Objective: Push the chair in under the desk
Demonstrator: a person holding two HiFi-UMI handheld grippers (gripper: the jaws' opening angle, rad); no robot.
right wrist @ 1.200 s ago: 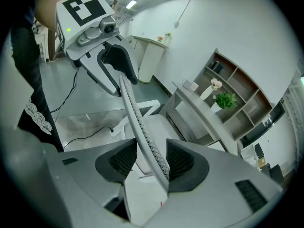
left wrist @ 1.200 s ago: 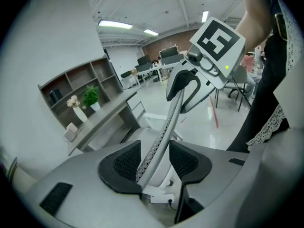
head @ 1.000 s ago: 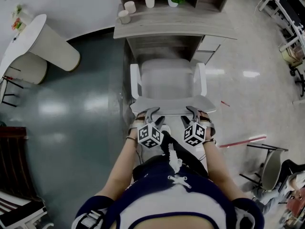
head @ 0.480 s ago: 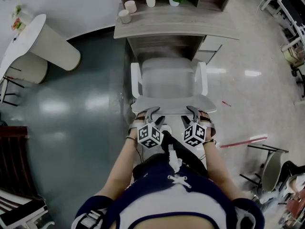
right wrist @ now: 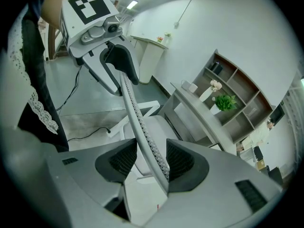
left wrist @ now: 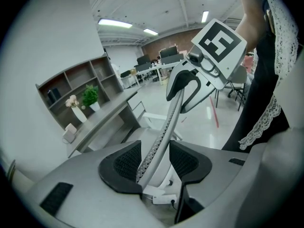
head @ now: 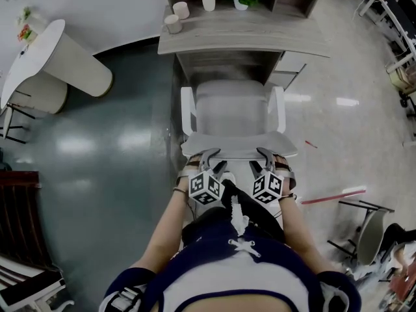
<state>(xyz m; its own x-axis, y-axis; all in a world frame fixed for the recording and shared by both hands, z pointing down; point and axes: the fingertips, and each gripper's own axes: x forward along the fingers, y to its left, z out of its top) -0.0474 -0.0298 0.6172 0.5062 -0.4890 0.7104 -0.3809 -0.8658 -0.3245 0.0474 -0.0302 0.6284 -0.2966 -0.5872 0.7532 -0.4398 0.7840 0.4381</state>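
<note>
Chair point(head: 237, 112) part-way into bench point(head: 260, 36) opening, not yet fully under. Left tool point(head: 209, 156) and right tool point(head: 266, 155): jaws spread, straddling backrest point(head: 239, 146) top edge, not pinching. Risks: uneven shove swivels chair, armrest point(head: 279, 108) catches drawer unit point(head: 286, 67); loose straddle slips off backrest.

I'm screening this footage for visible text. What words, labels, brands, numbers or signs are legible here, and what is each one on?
None: no word, number or brand is readable in any view.
The marker cubes bear only black-and-white square patterns, no letters.
Desk, cups and chair show no legible print.
</note>
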